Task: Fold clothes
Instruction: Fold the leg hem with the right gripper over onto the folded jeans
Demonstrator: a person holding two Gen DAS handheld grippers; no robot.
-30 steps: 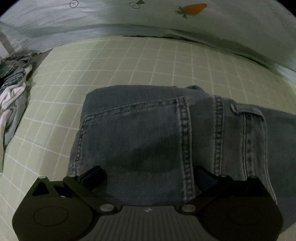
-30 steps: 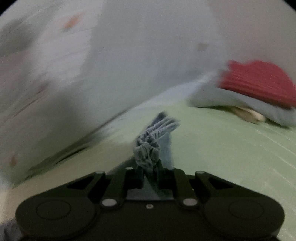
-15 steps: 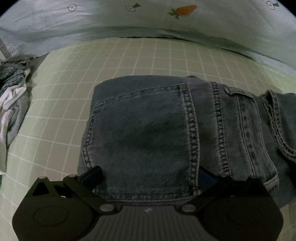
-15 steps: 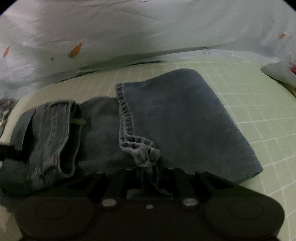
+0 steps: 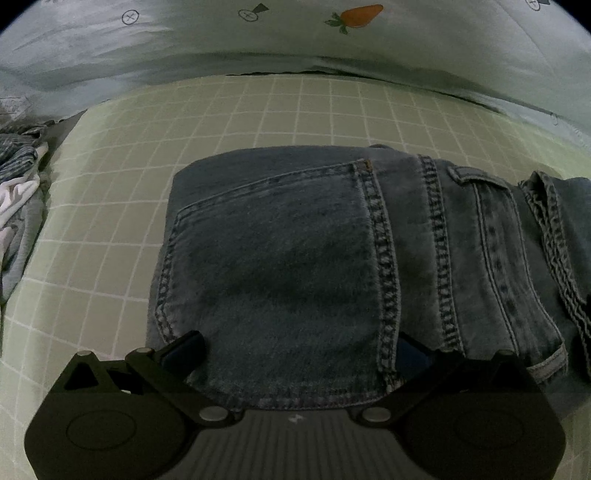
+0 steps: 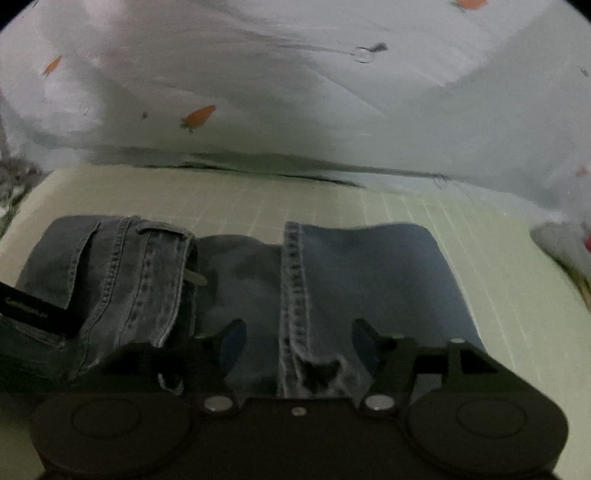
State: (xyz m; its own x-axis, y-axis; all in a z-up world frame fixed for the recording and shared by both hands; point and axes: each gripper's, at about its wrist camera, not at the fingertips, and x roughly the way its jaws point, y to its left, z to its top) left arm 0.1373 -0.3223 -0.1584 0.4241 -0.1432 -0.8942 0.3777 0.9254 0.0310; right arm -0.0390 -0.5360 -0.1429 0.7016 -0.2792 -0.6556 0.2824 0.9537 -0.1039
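Observation:
A pair of blue jeans lies folded on the green checked sheet, back pocket up. My left gripper is open, its fingers spread wide over the near edge of the pocket, holding nothing. In the right wrist view the leg end of the jeans lies folded over, its stitched hem running straight towards me. My right gripper is open astride that hem, with nothing pinched. The waistband part lies to the left, and the left gripper's dark body shows at the left edge.
A crumpled pile of clothes lies off the sheet's left edge. A pale duvet with carrot prints rises along the far side. Grey and red fabric sits at the right edge.
My right gripper, which was shut on the jeans' hem and carried it over, has opened and let it go; the leg now lies flat on the folded jeans. The left gripper barely moved.

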